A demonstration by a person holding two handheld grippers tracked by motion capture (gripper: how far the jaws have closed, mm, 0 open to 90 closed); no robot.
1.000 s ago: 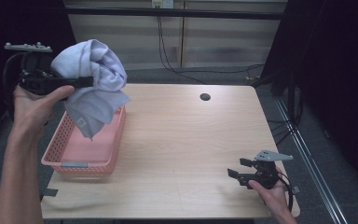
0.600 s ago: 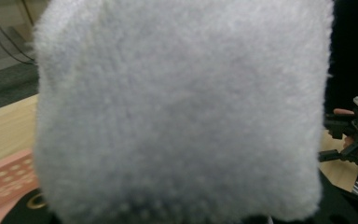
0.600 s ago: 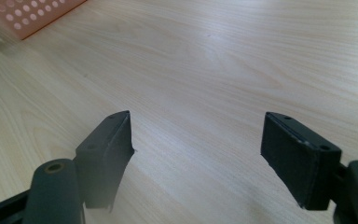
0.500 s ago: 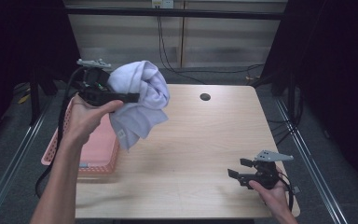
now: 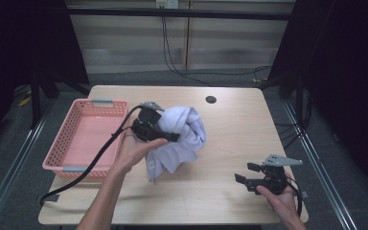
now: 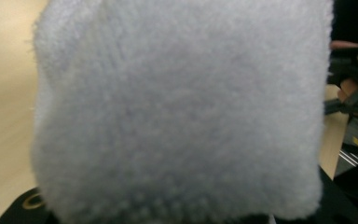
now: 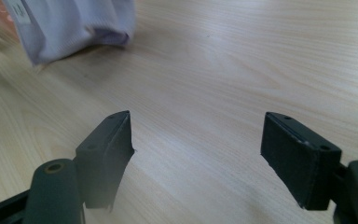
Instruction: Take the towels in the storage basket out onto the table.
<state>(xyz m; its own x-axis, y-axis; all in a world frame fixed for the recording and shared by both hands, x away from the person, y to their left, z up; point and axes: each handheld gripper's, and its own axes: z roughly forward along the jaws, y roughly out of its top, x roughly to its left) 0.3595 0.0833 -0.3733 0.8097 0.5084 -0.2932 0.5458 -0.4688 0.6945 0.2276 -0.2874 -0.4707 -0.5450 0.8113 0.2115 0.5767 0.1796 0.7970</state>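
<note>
Bunched beside the pink basket (image 5: 84, 139), a pale blue towel (image 5: 182, 136) is pinched by the left gripper (image 5: 160, 133); farther from the basket, the right gripper (image 5: 250, 178) is held spread.

The towel (image 5: 182, 136) at the middle of the high view is a pale lavender-blue, plain and unpatterned, with a small white label at its lower edge; in the left gripper view its fuzzy pile (image 6: 177, 112) shows the same soft tint. At the left of the high view the basket (image 5: 57, 143) is salmon pink with a fine lattice of holes in its walls and grey handles. The table (image 5: 249, 129) is light wood with a faint straight grain and one dark round spot near its upper edge, and both grippers, left (image 5: 172, 137) and right (image 7: 198, 154), are black.
</note>
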